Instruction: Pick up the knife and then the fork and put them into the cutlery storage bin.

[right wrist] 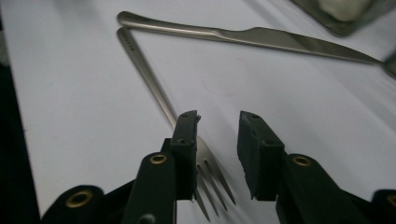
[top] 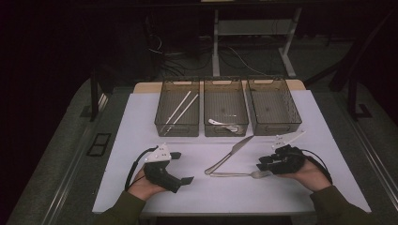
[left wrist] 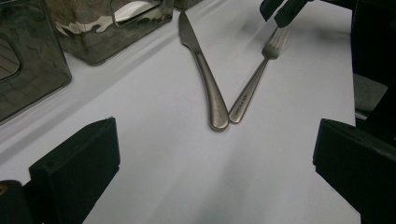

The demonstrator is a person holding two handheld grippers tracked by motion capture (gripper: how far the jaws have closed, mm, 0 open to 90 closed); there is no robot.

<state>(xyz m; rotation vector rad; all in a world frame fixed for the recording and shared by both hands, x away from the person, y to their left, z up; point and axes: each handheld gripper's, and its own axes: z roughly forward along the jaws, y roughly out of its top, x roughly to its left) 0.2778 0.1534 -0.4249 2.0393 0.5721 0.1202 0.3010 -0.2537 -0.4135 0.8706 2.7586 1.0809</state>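
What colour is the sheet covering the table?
White, plain; the sheet shows best in the high view.

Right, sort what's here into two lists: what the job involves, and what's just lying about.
Likely in play:
fork, under the open right tool
knife
three bins
left tool, open

Lying about:
cables on the floor
white table legs
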